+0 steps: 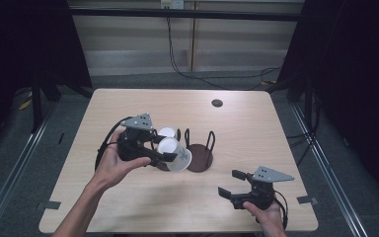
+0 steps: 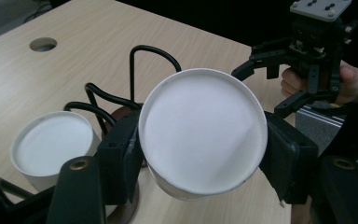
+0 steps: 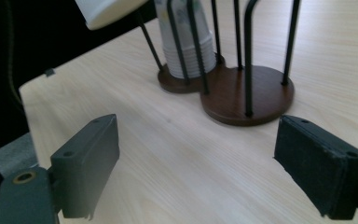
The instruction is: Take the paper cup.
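Fingers of the person's left hand (image 1: 116,165) wrap the left gripper (image 1: 164,149), forearm angling up from the bottom edge, and its black padded jaws pinch a white paper cup (image 2: 203,133) by the sides, tipped so its smooth round bottom faces the camera. This cup hangs over the dark wooden rack (image 1: 199,158) with thin black wire hoops, beside a ribbed stack of cups (image 3: 186,42) standing in it. Near the table's (image 1: 128,207) pale woodgrain front edge, the right gripper (image 1: 231,181) sits low with jaws spread and empty
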`<state>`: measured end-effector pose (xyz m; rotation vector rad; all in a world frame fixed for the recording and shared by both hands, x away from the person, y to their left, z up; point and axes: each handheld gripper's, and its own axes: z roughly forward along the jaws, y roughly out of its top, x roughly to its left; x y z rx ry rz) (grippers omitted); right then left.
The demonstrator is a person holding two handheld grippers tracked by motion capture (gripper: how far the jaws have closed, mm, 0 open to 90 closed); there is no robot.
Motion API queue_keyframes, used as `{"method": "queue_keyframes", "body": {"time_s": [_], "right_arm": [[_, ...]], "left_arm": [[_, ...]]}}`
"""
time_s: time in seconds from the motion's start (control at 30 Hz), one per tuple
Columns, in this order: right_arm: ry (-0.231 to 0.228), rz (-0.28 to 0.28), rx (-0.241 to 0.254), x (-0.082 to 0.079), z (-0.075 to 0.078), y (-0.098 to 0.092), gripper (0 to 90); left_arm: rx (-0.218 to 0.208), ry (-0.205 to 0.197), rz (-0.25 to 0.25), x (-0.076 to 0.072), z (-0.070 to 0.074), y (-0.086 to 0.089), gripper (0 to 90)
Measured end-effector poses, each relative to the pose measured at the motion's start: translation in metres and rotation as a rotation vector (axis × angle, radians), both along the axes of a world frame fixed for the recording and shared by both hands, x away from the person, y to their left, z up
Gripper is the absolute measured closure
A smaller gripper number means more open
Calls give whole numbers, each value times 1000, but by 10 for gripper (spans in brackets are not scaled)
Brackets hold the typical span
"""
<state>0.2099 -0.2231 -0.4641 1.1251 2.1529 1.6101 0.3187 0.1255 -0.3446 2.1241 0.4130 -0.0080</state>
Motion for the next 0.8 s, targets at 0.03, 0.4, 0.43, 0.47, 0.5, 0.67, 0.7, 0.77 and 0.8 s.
{"method": "queue_keyframes", "body": {"time_s": [0.03, 0.4, 0.43, 0.47, 0.5, 0.67, 0.7, 0.77, 0.8], "right_arm": [[-2, 1, -5, 0, 1, 1, 134], [-15, 73, -68, 5, 14, 21, 133], [-15, 81, -71, 6, 14, 23, 134], [-18, 83, -72, 7, 15, 24, 134], [-17, 85, -70, 8, 16, 26, 133], [-28, 116, -73, 18, 24, 41, 133], [-32, 122, -75, 19, 26, 44, 133], [-42, 138, -78, 23, 30, 51, 133], [-46, 144, -80, 24, 32, 54, 133]], "left_arm": [[3, 4, 0, -1, -1, 0, 364], [-1, 51, -38, -5, -23, 3, 363], [3, 55, -39, -5, -24, 4, 363], [2, 56, -41, -5, -26, 4, 364], [4, 61, -44, -6, -27, 4, 363], [3, 71, -52, -7, -33, 2, 363], [3, 69, -51, -7, -33, 2, 363], [-8, 71, -56, -7, -34, 3, 363], [-11, 70, -56, -8, -34, 3, 363]]}}
